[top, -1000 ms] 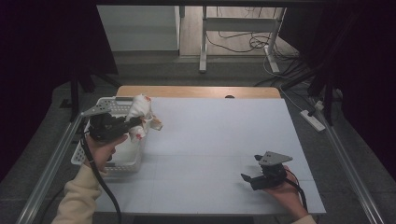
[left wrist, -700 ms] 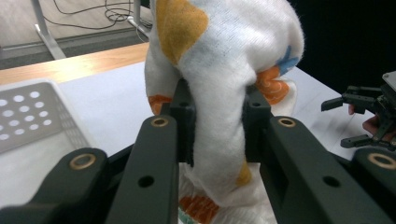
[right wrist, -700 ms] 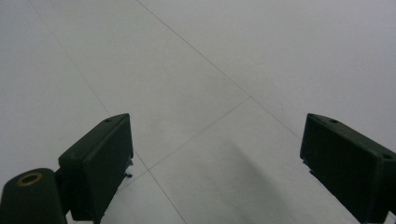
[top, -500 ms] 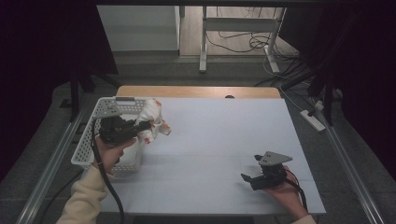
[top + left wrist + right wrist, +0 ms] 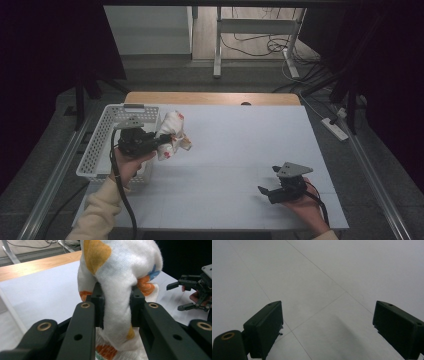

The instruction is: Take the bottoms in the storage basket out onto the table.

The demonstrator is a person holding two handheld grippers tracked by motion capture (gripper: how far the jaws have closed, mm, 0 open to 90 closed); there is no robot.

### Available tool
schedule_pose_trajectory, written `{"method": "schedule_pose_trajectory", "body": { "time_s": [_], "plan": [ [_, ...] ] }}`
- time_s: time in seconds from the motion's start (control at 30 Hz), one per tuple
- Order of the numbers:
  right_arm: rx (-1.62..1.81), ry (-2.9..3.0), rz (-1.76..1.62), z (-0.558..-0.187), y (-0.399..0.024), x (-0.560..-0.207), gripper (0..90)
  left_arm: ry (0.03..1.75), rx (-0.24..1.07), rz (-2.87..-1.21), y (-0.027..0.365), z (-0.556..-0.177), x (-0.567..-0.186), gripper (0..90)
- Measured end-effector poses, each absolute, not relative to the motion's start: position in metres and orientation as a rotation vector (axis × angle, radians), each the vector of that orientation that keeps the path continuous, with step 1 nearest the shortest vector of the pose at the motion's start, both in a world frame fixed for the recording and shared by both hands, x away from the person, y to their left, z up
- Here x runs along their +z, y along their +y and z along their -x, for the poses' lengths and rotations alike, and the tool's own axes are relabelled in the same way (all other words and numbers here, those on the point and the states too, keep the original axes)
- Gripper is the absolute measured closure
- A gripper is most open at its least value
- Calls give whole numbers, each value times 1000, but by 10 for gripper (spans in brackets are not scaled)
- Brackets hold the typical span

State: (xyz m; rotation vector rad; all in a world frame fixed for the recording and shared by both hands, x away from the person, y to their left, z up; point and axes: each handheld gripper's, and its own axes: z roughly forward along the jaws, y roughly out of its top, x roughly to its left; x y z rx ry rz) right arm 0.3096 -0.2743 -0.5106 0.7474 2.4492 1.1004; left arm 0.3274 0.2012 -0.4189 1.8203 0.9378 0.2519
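A white cloth with orange, yellow and blue patches [image 5: 171, 132] hangs bunched above the table's left side, just right of the basket. My left gripper [image 5: 161, 140] is shut on it; in the left gripper view the cloth [image 5: 117, 282] is squeezed between the two black jaws [image 5: 114, 306]. My right gripper [image 5: 267, 191] rests low over the table near the front right, jaws wide open with nothing between them. In the right gripper view it [image 5: 327, 327] faces bare white tabletop. The left gripper view also catches the right gripper [image 5: 192, 293] farther off.
A white plastic basket [image 5: 102, 142] stands at the table's left edge, partly over the side. The white table surface [image 5: 250, 145] has a wooden strip [image 5: 210, 97] along the back. Metal rails run along both sides, with cables on the floor behind.
My left gripper has carried the cloth rightward and slightly forward from over the basket to just past its right rim. The right gripper has stayed still.
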Motion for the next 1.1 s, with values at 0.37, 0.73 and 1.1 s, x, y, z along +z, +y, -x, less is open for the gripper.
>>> {"method": "schedule_pose_trajectory", "body": {
  "time_s": [0.37,0.73,1.1],
  "plan": [
    [1094,2454,-746,-309,-274,-511,95,929,228,-1852,188,-330,-426,731],
    [1097,2453,-747,-310,-274,-511,95,924,210,-1875,176,-335,-432,731],
    [1096,2455,-747,-310,-274,-511,95,914,192,-1910,161,-339,-441,731]
  ]
}}
